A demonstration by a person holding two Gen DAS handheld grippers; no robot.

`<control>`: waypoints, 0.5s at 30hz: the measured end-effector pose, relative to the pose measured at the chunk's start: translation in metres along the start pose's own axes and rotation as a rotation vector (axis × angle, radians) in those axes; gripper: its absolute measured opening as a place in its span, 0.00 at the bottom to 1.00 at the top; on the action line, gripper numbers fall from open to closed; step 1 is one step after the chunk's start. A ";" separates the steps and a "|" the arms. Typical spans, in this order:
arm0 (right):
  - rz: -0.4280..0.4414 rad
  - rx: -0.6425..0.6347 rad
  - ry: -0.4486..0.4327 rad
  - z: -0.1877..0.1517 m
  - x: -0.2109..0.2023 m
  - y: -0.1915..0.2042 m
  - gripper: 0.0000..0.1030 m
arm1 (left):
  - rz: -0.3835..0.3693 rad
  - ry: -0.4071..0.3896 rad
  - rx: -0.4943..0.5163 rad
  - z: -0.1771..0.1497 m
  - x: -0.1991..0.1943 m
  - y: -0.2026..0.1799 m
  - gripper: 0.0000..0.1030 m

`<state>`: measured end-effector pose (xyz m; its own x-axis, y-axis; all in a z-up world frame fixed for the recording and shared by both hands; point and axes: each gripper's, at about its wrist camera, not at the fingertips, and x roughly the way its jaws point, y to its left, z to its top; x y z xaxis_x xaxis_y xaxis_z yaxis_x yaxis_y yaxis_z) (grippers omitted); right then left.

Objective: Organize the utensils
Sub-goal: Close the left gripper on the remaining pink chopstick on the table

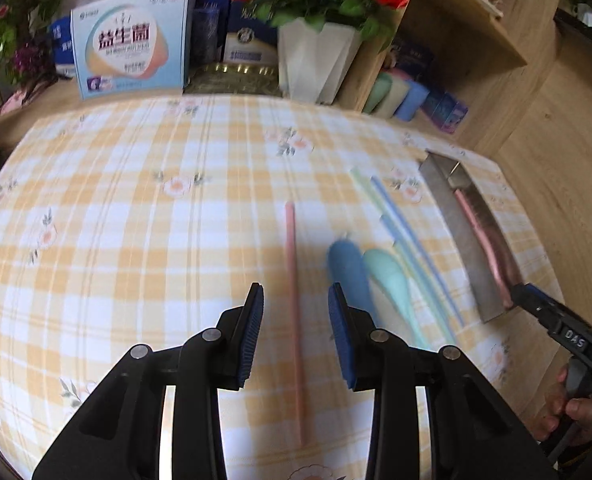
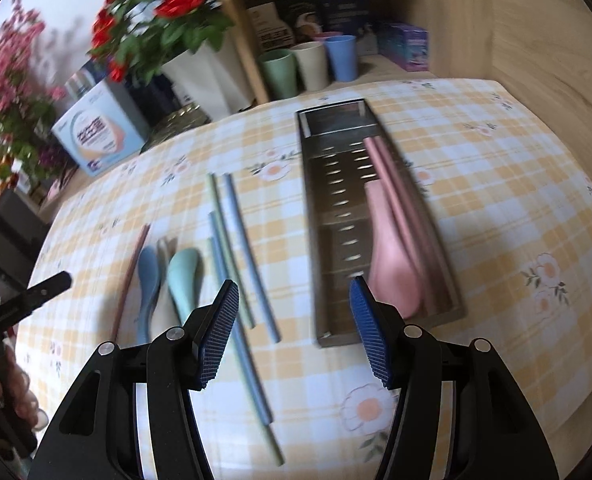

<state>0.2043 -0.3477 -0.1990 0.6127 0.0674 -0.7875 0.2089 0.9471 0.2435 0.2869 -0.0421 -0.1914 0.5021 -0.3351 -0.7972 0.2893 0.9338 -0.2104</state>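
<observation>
Chopstick work comes next, we judge: a pink one lies on the cloth between the fingers of our left gripper, which gapes wide and holds nothing. Right gripper is just as open and empty, near the tray that already holds a pink spoon and stick. The chopstick looks light, stiff and thin, likely slick and prone to roll, so we would pinch it mid-length and square.

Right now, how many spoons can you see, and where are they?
3. A pink spoon lies in the metal tray. A blue spoon and a green spoon lie side by side on the tablecloth, left of the tray. Others may be hidden.
</observation>
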 end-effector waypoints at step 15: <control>-0.034 0.015 0.032 -0.004 0.005 -0.002 0.55 | 0.079 0.095 0.098 0.006 0.069 -0.008 0.30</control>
<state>0.2044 -0.3482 -0.2059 0.5801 0.0451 -0.8133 0.2410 0.9443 0.2243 0.3238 -0.0734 -0.2416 0.4483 -0.2431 -0.8602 0.3327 0.9385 -0.0919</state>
